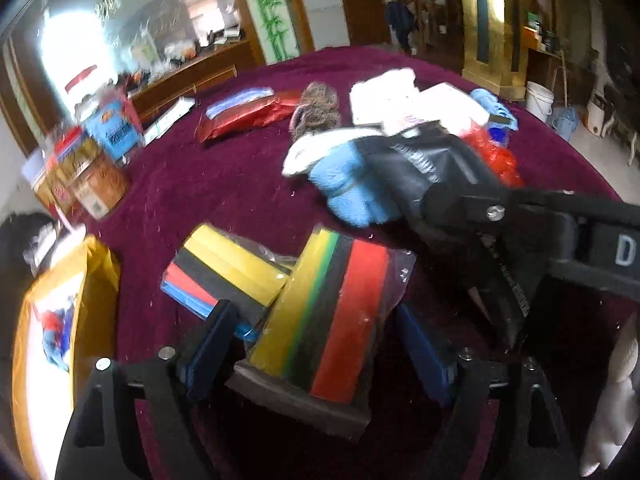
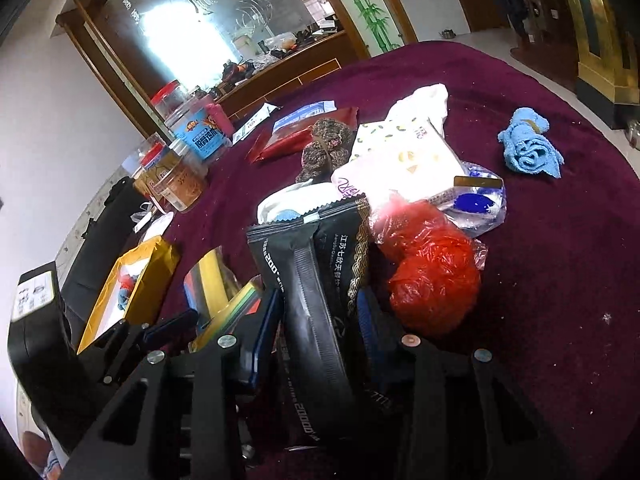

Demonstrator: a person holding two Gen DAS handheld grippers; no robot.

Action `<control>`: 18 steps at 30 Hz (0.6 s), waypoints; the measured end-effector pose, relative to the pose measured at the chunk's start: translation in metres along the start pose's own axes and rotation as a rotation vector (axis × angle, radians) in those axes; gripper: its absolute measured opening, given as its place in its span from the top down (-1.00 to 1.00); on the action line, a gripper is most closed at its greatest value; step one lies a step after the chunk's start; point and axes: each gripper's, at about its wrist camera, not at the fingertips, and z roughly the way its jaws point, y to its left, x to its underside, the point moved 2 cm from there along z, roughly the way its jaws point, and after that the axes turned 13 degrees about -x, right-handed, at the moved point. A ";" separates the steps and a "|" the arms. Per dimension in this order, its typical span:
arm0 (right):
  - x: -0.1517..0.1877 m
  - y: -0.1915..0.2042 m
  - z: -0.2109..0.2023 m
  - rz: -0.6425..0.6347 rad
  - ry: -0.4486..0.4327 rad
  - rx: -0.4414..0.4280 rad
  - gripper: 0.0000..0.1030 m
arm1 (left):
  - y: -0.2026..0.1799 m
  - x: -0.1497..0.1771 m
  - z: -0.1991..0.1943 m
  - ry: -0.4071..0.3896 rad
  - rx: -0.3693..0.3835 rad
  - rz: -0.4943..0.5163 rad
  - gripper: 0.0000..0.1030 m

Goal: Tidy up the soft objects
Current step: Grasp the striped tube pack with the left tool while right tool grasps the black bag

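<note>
Step in hand: pickup of two items at once. Right tongs (image 2: 320, 320) clamped on black foil pouch with printed lettering (image 2: 316, 280), at 6 o'clock of maroon-cloth worktop (image 2: 560, 280). Left tongs (image 1: 316, 332) spread wide, straddling striped yellow-green-black-red foam block in clear wrap (image 1: 324, 316), pads not pressing (slight blur). Next move, likely: close left tongs on block, lift pouch clear of red crinkled plastic bag (image 2: 432, 276) at its 3 o'clock, carry toward yellow open box (image 2: 132, 280) at 9 o'clock.

Left gripper (image 1: 316, 344) angled down, jaws wide; right gripper (image 2: 316, 320) angled down, jaws apparently clamped on something.
</note>
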 end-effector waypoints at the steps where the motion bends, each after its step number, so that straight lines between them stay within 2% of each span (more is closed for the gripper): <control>1: 0.000 0.000 0.000 0.002 0.001 -0.001 0.25 | 0.001 0.000 -0.001 -0.001 0.007 -0.004 -0.40; 2: 0.000 -0.001 0.000 0.004 0.003 -0.003 0.25 | 0.003 0.001 -0.002 0.004 0.021 -0.016 0.00; 4: 0.000 -0.001 0.001 0.005 0.005 -0.003 0.25 | 0.007 0.001 -0.006 0.001 0.029 -0.021 0.13; 12: 0.000 0.000 0.001 -0.001 0.006 0.000 0.25 | 0.034 0.011 -0.036 -0.014 0.137 -0.161 0.17; 18: 0.002 0.001 0.004 -0.012 0.013 0.017 0.25 | 0.065 0.032 -0.067 -0.025 0.202 -0.284 0.17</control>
